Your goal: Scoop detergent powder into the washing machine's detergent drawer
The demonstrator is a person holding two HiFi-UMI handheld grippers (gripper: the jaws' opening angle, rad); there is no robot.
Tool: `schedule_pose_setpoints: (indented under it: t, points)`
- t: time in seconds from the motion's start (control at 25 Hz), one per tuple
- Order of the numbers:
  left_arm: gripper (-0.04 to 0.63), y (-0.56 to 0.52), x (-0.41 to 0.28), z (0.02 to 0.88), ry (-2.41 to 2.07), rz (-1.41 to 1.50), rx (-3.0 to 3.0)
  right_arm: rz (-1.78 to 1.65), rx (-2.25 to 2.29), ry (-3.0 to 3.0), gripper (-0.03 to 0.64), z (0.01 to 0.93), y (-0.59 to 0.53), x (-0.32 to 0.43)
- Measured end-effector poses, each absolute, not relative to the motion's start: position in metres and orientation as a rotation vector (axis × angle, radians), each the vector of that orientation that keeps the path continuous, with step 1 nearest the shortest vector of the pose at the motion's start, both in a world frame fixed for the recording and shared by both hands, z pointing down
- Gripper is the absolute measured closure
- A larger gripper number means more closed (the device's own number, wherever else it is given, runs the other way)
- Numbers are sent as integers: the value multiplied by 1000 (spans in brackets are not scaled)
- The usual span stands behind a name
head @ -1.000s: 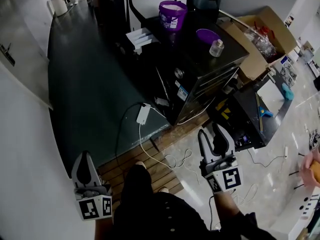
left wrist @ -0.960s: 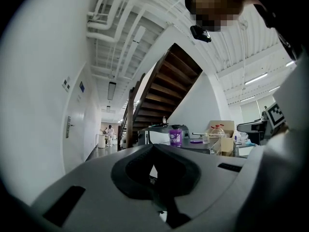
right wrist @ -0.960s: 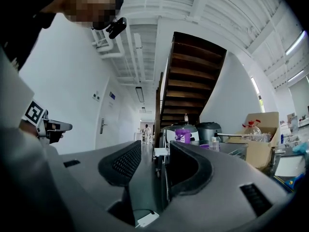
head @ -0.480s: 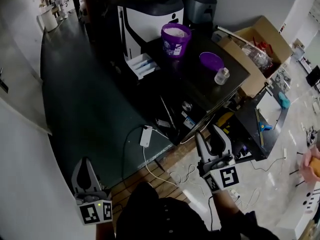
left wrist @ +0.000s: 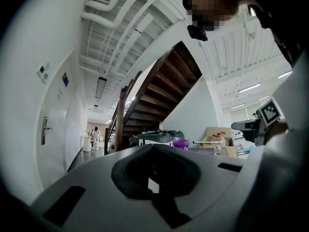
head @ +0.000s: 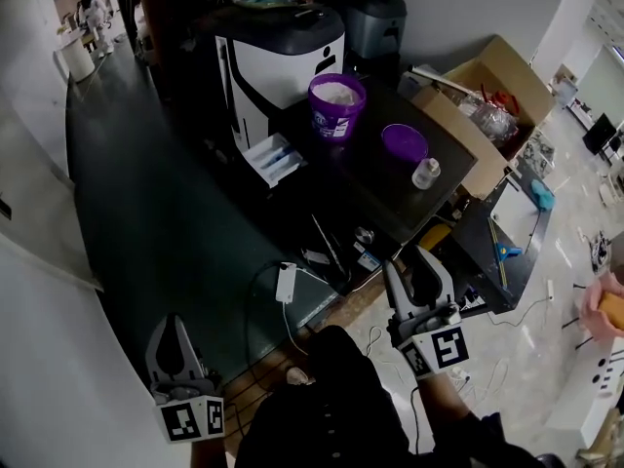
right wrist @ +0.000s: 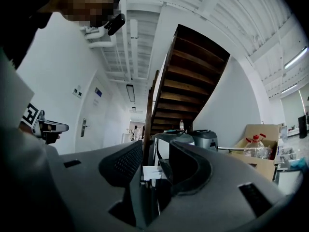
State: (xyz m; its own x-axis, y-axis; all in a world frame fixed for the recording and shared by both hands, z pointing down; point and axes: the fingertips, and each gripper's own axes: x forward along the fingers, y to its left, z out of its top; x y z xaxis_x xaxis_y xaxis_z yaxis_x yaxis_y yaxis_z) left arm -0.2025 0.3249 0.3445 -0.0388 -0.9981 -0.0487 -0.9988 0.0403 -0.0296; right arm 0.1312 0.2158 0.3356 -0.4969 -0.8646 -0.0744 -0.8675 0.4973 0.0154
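Note:
A white and black washing machine [head: 278,52] stands at the far side, and its white detergent drawer [head: 272,157] is pulled out to the front left. On the dark table [head: 390,198] next to it are a purple tub of white powder [head: 336,103], a purple lid [head: 404,141] and a small clear bottle [head: 425,173]. My right gripper [head: 417,259] hangs low, short of the table's near corner; its jaws stand apart and are closing a little, with nothing between them. My left gripper [head: 175,324] is low at the left over the dark floor, shut and empty.
An open cardboard box [head: 487,105] with a plastic bottle sits right of the table. A white power adapter [head: 286,282] and cables lie on the floor before the table. A grey bin [head: 375,18] stands behind the machine. People stand far down the hallway [head: 93,8].
The view has shifted: the washing machine, drawer and table now sit lower and fuller in the head view. Both grippers stay low at about the same places in the picture.

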Motion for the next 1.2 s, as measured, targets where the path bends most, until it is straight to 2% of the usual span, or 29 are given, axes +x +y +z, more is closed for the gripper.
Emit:
schedule_pose_setpoints:
  t: [0.56, 0.84, 1.2]
  points:
    - [580, 250, -209, 354, 2252, -9, -2124, 32, -1551, 2681, 451, 359, 129, 132]
    - [580, 180, -206, 358, 2286, -33, -2089, 9, -1551, 2695, 453, 367, 53, 142]
    - [580, 62, -196, 285, 2350, 11, -1986, -46, -1494, 2734, 453, 317, -79, 149]
